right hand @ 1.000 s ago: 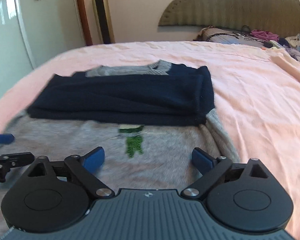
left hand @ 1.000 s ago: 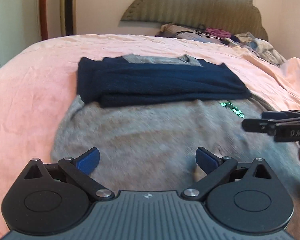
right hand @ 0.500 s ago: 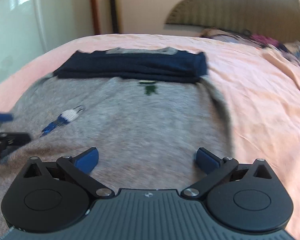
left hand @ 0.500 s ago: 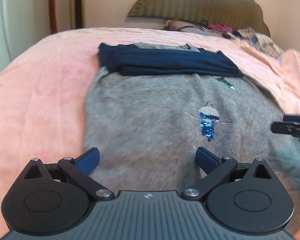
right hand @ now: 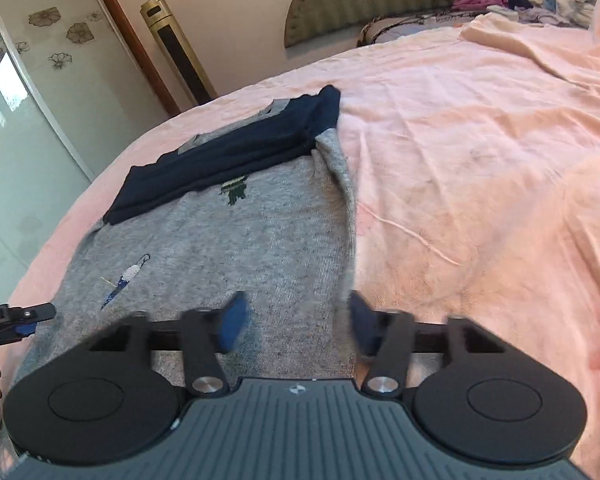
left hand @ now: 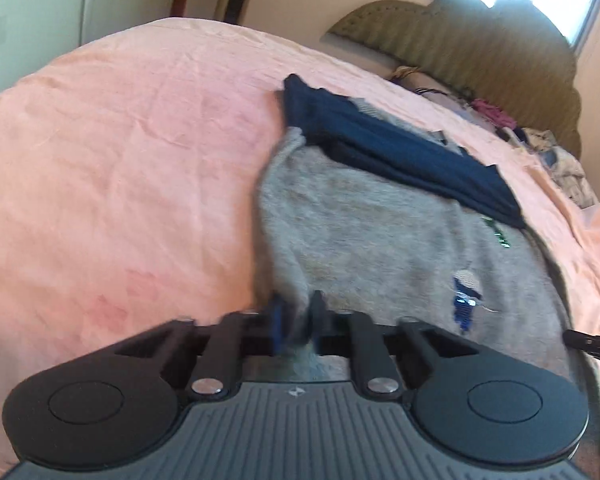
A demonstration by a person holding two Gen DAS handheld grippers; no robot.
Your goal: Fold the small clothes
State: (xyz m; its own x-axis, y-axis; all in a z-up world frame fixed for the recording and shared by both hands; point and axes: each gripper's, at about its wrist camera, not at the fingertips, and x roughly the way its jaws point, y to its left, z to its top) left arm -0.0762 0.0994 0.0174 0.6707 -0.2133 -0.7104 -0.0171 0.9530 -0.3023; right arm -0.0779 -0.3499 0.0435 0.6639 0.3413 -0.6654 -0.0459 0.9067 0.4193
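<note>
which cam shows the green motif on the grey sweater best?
Right wrist. The green motif sits sharp and whole on the grey sweater, just below the folded navy sleeves. The left wrist view shows it only as a small blurred streak near the sleeves' edge.

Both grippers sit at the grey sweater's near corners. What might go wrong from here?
1. The right gripper's jaws are closing at the grey sweater's very edge; they may catch little knit, or the pink sheet too.
2. The left gripper is shut on a bunched corner, so the fold may skew.
3. The navy layers folded across the top might slip when the hem lifts.
</note>
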